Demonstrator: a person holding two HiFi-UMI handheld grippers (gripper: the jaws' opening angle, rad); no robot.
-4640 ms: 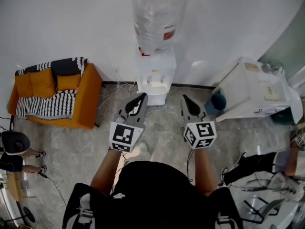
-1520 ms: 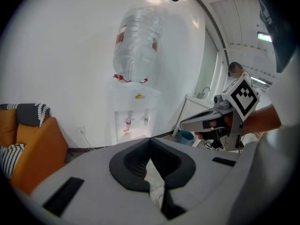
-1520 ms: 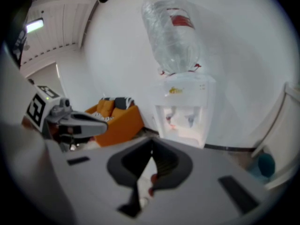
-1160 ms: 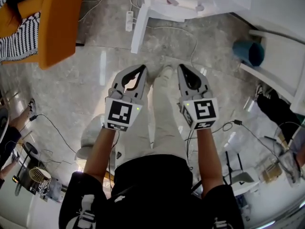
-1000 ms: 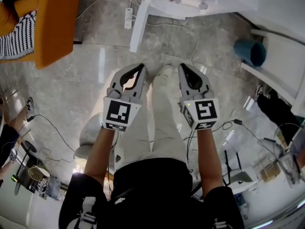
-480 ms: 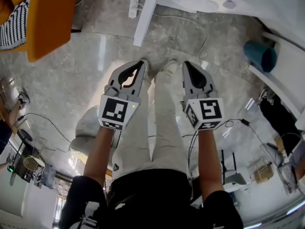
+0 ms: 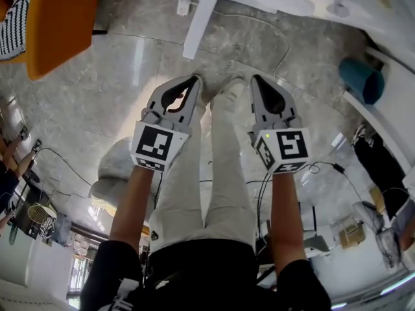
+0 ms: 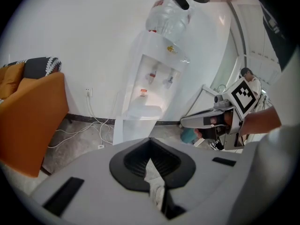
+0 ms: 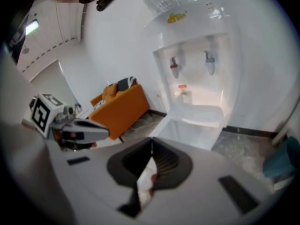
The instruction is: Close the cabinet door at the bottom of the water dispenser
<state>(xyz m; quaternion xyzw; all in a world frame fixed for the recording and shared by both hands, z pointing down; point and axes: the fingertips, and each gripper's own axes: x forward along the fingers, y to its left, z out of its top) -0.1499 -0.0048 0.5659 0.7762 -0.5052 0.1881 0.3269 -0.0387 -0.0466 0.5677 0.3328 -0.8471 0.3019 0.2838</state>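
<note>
Crouched before the water dispenser (image 8: pixel 157 74), a person holds the left tool (image 7: pixel 193 81) and right tool (image 7: pixel 255 80) side by side above the floor (image 7: pixel 117 76), both with jaws pressed together and nothing between them. The cabinet door (image 7: pixel 202 17) at the dispenser's base stands swung out, just ahead of the tools and apart from them. The thin white panel looks light, stiff and smooth. A flat push near its free edge, away from the hinge, should swing it home without a grip.
</note>
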